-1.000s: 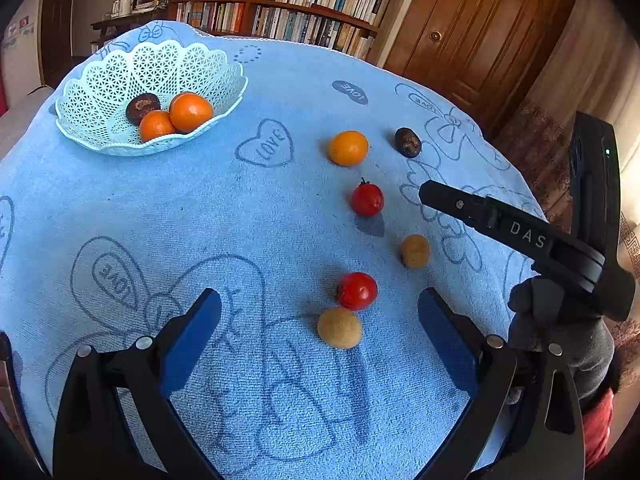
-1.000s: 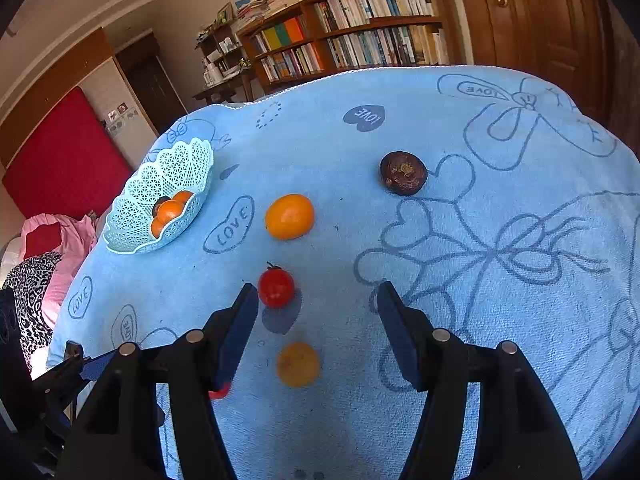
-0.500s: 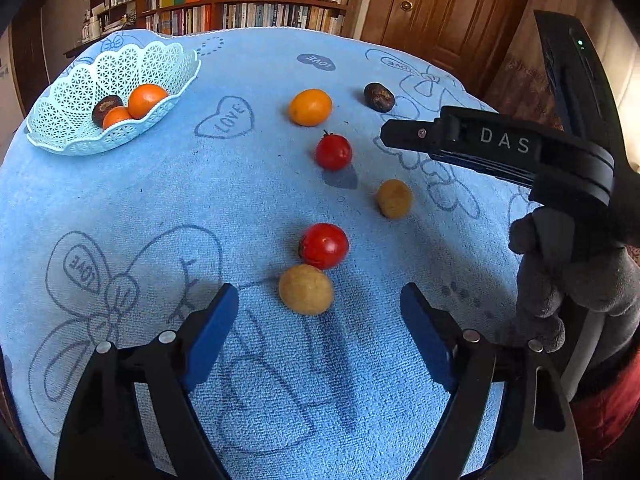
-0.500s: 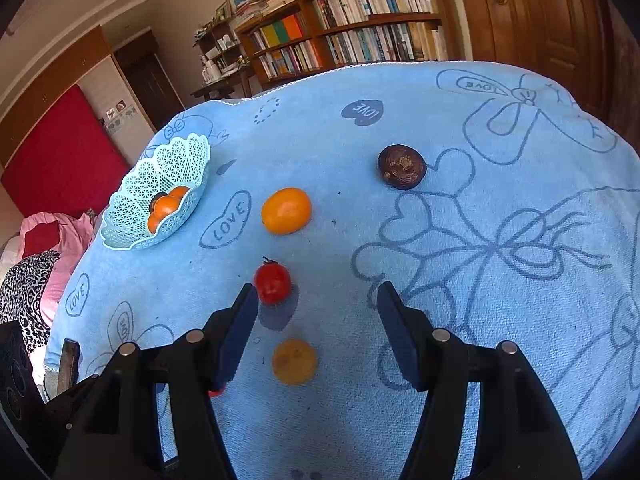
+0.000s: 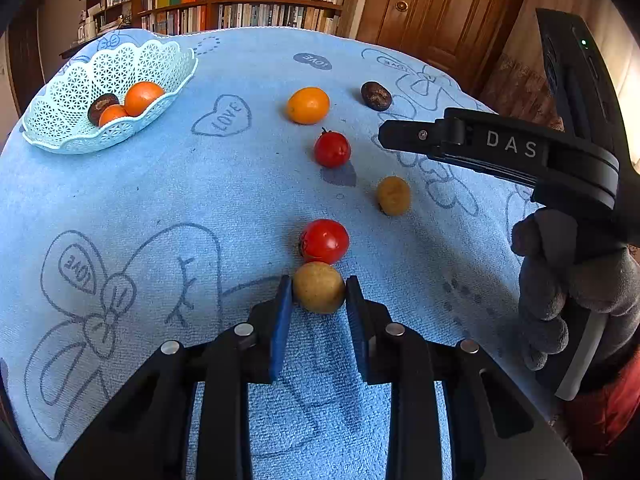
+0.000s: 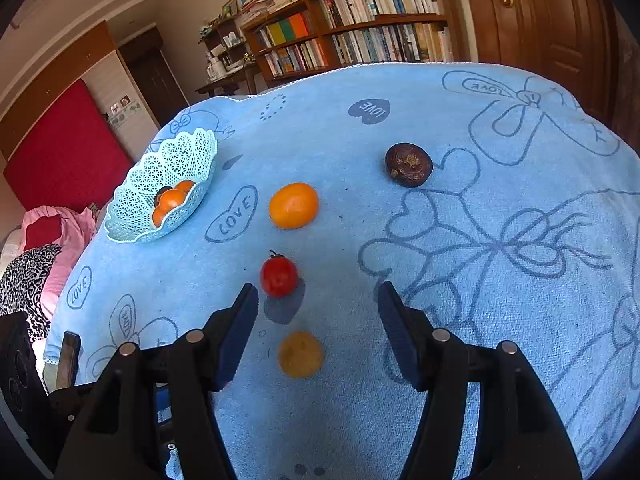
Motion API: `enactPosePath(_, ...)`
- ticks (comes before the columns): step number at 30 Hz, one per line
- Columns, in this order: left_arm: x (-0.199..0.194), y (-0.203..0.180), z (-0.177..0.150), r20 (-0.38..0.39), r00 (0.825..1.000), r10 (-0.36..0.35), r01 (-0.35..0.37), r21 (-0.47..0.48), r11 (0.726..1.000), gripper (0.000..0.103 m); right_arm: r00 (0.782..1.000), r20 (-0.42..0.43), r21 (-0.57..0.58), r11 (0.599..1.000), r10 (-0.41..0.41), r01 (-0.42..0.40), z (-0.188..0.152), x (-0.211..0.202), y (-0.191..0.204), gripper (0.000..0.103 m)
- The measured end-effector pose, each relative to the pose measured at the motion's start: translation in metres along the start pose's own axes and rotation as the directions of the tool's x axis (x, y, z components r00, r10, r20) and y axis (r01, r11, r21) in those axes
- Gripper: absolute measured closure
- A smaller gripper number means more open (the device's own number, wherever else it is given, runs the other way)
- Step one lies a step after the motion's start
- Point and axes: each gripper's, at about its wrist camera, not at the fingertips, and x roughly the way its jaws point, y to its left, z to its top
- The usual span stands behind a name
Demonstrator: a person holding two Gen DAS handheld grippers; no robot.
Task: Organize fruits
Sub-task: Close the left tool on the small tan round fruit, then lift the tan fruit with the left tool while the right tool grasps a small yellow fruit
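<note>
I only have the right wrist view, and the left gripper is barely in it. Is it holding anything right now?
Observer: Yes. The left gripper is shut on a tan round fruit, pinched between its blue pads.
Operator: Is anything crowding that fruit?
Observer: A red tomato sits just beyond it, touching or nearly so. It does not show in your view.
Operator: What's in the basket? I mostly see orange.
Observer: The basket holds two orange fruits and one dark brown fruit.
</note>
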Motion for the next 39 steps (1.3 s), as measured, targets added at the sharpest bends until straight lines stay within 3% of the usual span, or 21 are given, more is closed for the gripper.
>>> enactPosePath(11, -0.010, 0.004, -0.002, 0.026, 0.999, 0.020, -0.020, -0.011, 1.000, 0.076, 0.996, -0.086, -0.091, 0.996, -0.007, -0.001, -0.016, 0.007, 0.019, 0.041)
enactPosePath(17, -0.015, 0.008, -0.001, 0.041, 0.999, 0.037, -0.036, -0.021, 0.999, 0.076, 0.991, -0.123, -0.140, 0.990, -0.048, 0.030, -0.024, 0.020, 0.027, 0.055)
enactPosePath(27, -0.022, 0.014, 0.001, 0.064, 0.997, 0.048, -0.045, -0.043, 0.998, 0.076, 0.991, -0.100, -0.156, 0.985, -0.093, 0.077, -0.024, 0.018, 0.028, 0.076)
enactPosePath(39, -0.051, 0.036, 0.019, 0.134, 0.987, 0.088, -0.078, -0.080, 0.994, 0.076, 0.995, -0.031, -0.127, 0.988, -0.095, 0.090, -0.016, 0.003, 0.023, 0.076)
